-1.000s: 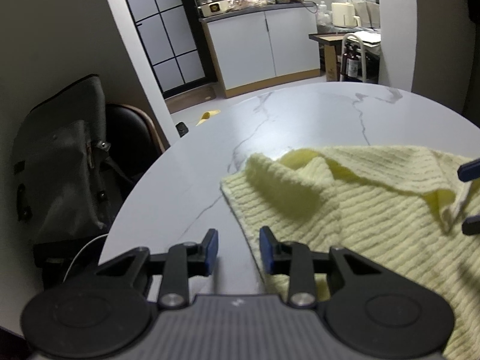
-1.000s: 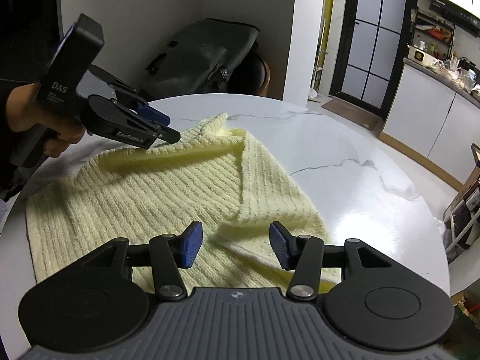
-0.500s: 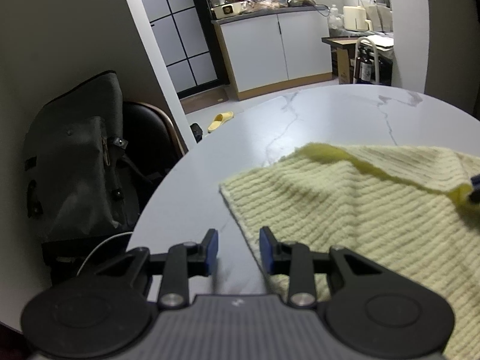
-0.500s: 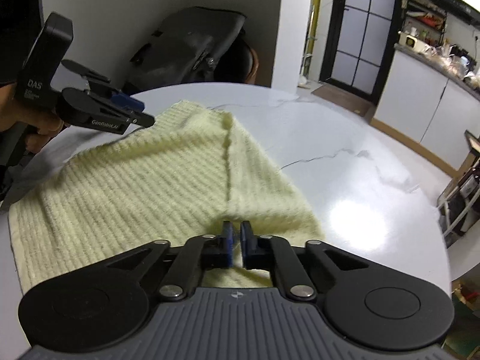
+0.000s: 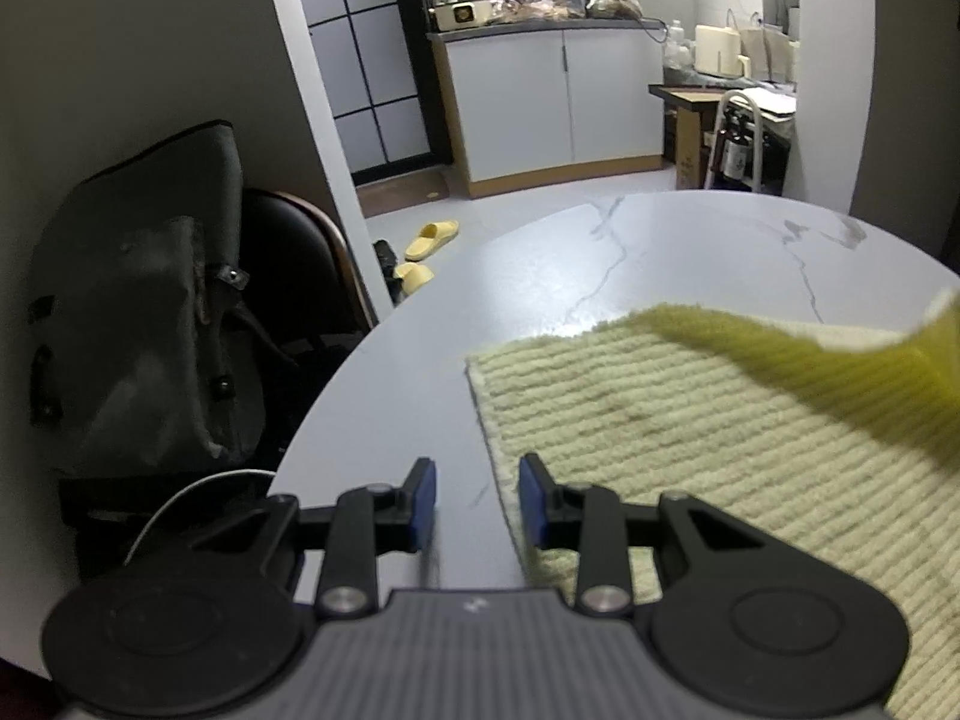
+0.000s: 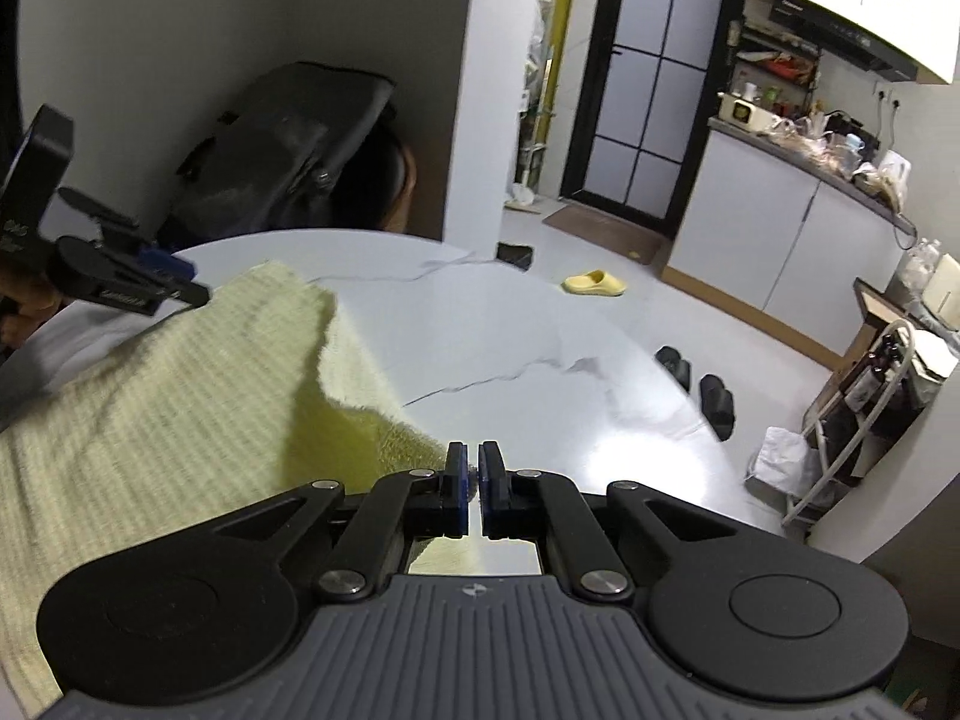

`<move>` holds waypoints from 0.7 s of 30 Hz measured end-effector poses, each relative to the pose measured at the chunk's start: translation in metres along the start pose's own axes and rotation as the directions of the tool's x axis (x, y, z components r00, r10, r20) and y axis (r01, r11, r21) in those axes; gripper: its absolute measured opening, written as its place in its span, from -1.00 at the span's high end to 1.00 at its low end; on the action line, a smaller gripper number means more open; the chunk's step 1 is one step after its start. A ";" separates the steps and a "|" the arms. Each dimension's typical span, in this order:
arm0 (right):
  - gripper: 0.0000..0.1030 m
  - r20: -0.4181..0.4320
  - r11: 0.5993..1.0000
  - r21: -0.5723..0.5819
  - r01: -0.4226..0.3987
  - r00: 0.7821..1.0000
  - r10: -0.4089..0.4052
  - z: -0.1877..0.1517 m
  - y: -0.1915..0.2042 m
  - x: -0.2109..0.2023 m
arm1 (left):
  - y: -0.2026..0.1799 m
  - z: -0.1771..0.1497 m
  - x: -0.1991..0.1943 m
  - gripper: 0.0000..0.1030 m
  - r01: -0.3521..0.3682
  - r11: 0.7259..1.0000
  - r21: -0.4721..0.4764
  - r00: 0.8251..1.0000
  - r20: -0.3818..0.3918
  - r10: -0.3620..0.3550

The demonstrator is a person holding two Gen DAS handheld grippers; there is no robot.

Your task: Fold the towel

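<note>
A pale yellow ribbed towel point(image 5: 690, 450) lies spread on the round white marble table point(image 5: 660, 252). My right gripper point(image 6: 474, 450) is shut on the towel's point(image 6: 150, 420) near right edge and holds that edge raised off the table; in the left wrist view this shows as a darker lifted flap at the far right. My left gripper point(image 5: 477, 468) is open and low over the towel's left edge, with bare table and that edge between its pads. In the right wrist view, the left gripper point(image 6: 198, 282) hovers by the towel's far corner, held by a hand.
A grey backpack point(image 5: 138, 312) rests on a dark chair beside the table's left rim. Yellow slippers point(image 5: 429, 240) and black slippers point(image 6: 714, 396) lie on the floor. White cabinets point(image 5: 552, 102) and a wire rack point(image 6: 864, 408) stand beyond.
My right gripper closed on the towel's edge and rose with it. The bunched fold at the far corner has pulled out flat. My left gripper slid back along the towel's left edge, still open.
</note>
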State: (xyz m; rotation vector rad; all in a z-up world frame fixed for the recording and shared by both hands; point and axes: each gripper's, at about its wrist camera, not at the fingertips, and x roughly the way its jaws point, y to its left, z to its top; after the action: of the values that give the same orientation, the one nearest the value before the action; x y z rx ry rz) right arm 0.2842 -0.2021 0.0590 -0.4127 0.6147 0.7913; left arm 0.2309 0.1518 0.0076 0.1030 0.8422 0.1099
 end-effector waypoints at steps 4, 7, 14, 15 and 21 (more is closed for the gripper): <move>0.92 0.013 0.999 0.029 0.035 0.999 -0.036 0.004 -0.020 0.003 | 0.010 0.002 0.003 0.28 0.050 0.999 0.005 0.999 -0.020 -0.050; 0.92 0.008 0.997 0.051 0.059 0.998 -0.060 0.005 -0.037 0.010 | 0.013 0.005 0.006 0.26 0.066 0.998 0.010 0.997 -0.033 -0.066; 0.97 -0.004 0.991 0.064 0.119 0.993 -0.119 0.008 -0.069 0.028 | 0.020 0.009 0.013 0.09 0.078 0.997 -0.005 0.996 -0.045 -0.078; 0.97 -0.004 0.990 0.065 0.123 0.992 -0.123 0.009 -0.071 0.029 | 0.021 0.010 0.014 0.09 0.079 0.997 -0.008 0.996 -0.045 -0.079; 0.93 -0.039 0.996 0.054 0.076 0.996 -0.074 0.005 -0.074 0.036 | 0.024 0.012 0.016 0.08 0.085 0.996 -0.015 0.995 -0.042 -0.085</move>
State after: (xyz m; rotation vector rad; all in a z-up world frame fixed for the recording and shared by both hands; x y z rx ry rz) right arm 0.3622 -0.2273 0.0483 -0.3979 0.6509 0.6947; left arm 0.2492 0.1770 0.0066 0.0522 0.8869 0.0380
